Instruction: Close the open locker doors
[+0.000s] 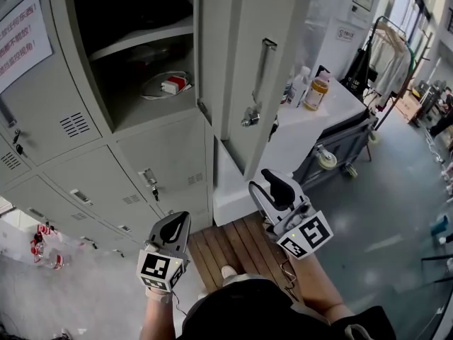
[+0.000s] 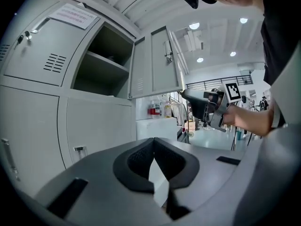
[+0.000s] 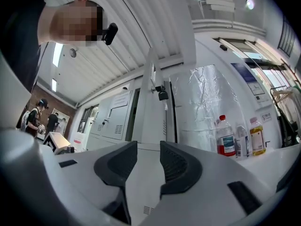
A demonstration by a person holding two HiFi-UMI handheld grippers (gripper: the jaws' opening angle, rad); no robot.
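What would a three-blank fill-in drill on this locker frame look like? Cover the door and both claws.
1. The top locker door beside the counter stands ____.
2. The left claw has its jaws ____, tips touching.
3. The right claw has its jaws apart, with ____ between them.

Missing words: open; shut; nothing

I find the open locker door (image 1: 237, 48) jutting out toward me. Left of it the compartment (image 1: 127, 108) gapes free; right of it a white counter (image 1: 340, 105) with bottles (image 1: 316, 91) narrows the room.
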